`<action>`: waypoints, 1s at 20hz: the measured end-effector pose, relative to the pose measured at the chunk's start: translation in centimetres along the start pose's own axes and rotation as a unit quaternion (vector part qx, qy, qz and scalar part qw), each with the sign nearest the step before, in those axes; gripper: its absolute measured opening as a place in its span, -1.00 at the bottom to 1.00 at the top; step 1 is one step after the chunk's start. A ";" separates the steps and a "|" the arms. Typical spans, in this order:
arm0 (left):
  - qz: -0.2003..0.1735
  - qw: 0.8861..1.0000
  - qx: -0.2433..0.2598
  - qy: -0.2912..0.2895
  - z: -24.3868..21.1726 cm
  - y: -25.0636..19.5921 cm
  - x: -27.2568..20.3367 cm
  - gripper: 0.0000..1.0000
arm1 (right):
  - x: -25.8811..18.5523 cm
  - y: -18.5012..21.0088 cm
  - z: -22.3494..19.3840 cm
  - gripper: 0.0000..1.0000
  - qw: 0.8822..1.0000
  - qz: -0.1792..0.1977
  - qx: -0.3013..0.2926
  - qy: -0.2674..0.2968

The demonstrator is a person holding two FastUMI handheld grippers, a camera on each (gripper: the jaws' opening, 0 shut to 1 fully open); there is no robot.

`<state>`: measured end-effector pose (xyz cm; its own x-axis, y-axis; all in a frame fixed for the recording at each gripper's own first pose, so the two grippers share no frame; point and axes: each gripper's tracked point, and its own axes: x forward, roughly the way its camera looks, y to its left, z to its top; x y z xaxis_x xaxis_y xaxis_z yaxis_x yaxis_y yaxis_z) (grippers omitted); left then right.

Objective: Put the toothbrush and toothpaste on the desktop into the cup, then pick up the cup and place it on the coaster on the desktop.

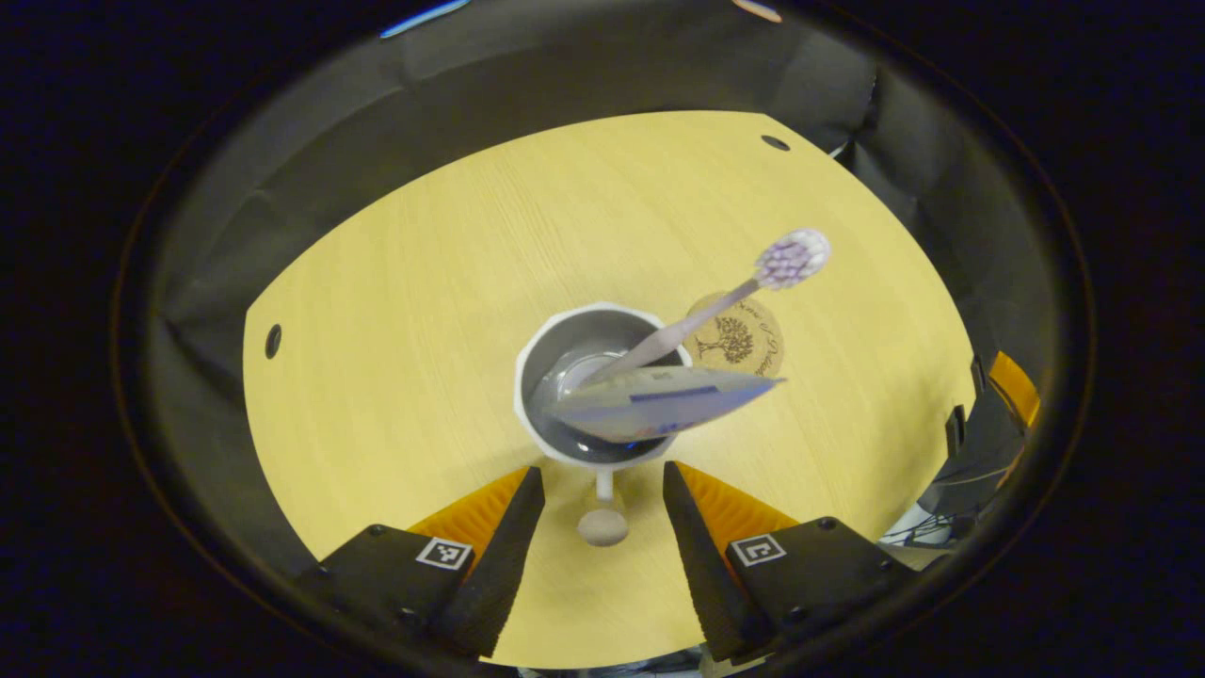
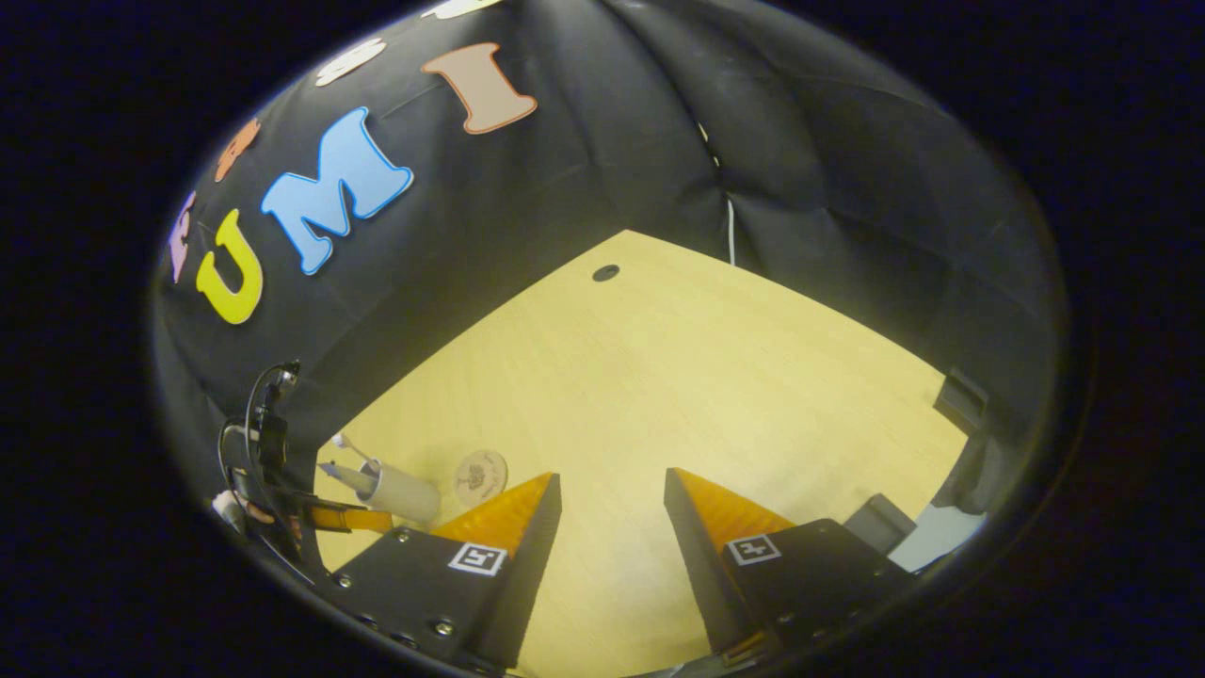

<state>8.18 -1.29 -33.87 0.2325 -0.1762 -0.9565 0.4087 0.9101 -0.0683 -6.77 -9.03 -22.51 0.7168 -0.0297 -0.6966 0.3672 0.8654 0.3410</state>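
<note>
A white cup (image 1: 565, 363) stands on the yellow wooden desktop (image 1: 452, 282). Inside it lean a toothbrush (image 1: 715, 306) with a purple-white head and a flattened toothpaste tube (image 1: 659, 403). Just beyond the cup lies a round cork coaster (image 1: 744, 339) printed with a tree. My left gripper (image 1: 602, 485) hovers open just in front of the cup, with the cup's handle (image 1: 602, 513) between its fingers, untouched. My right gripper (image 2: 612, 490) is open over bare desktop. In the right gripper view the cup (image 2: 400, 490), the coaster (image 2: 480, 476) and the other gripper sit far off at the lower left.
Black cloth walls close in the desktop on all sides. Small dark cable holes (image 1: 775, 142) (image 1: 273, 341) mark the desktop's far and left parts. Dark equipment and cables (image 1: 979, 452) sit off the table's right edge.
</note>
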 end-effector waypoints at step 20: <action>-0.014 0.999 -0.038 0.028 0.9 -1.1 4.0 -0.30 | -0.1 -0.4 -3.0 0.40 0.998 -0.021 -0.012 0.060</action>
<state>9.42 -3.32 -37.39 0.1714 -0.1818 -0.9683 0.3455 0.9315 -0.1137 -8.77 -7.85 -24.50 0.6244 -0.0071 -0.7811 0.3806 0.8760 0.2963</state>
